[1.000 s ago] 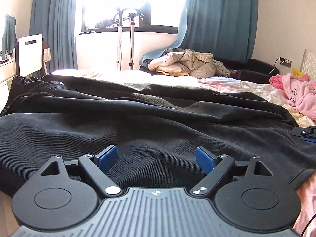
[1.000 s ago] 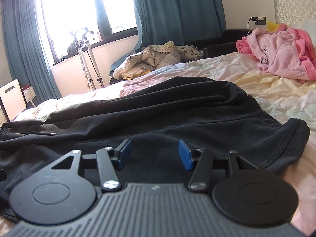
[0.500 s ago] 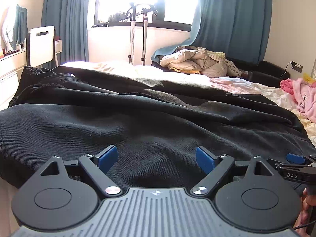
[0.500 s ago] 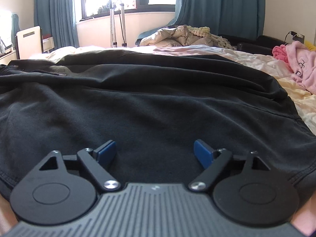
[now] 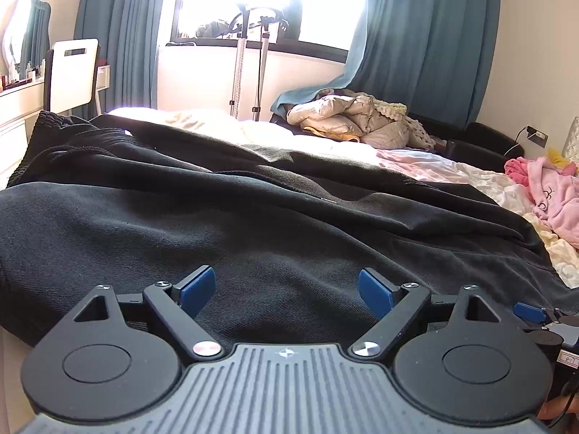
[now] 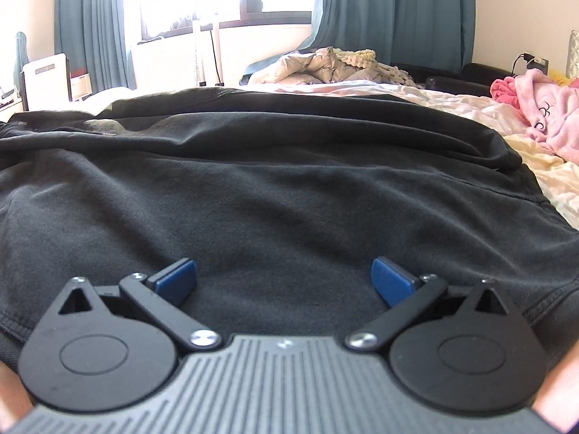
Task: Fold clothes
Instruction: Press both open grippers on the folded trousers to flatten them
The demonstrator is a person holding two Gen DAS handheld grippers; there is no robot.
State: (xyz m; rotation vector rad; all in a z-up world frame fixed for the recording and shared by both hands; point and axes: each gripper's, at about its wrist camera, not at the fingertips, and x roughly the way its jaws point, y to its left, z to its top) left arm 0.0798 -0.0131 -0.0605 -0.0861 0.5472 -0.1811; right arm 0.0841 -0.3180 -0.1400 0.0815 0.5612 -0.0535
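A large black garment (image 5: 253,224) (image 6: 271,181) lies spread over the bed, creased, with a ribbed waistband at its far left. My left gripper (image 5: 286,287) hovers low over its near edge, open, with only cloth below the blue pads. My right gripper (image 6: 284,278) sits low over the same garment near its hem; its jaws are opening wide and nothing is pinched between them. In the left wrist view the right gripper's blue tip (image 5: 530,313) shows at the right edge, close beside.
A pale bedsheet (image 6: 470,108) shows beyond the garment. A pink robe (image 5: 557,195) lies at the right. A beige puffy jacket (image 5: 343,115) is heaped by the teal curtains (image 5: 416,43). A white chair (image 5: 72,72) and a metal stand (image 5: 249,65) are by the window.
The right gripper's jaws have spread much wider and it has sunk closer to the black garment. The left gripper rolled slightly, staying open in place.
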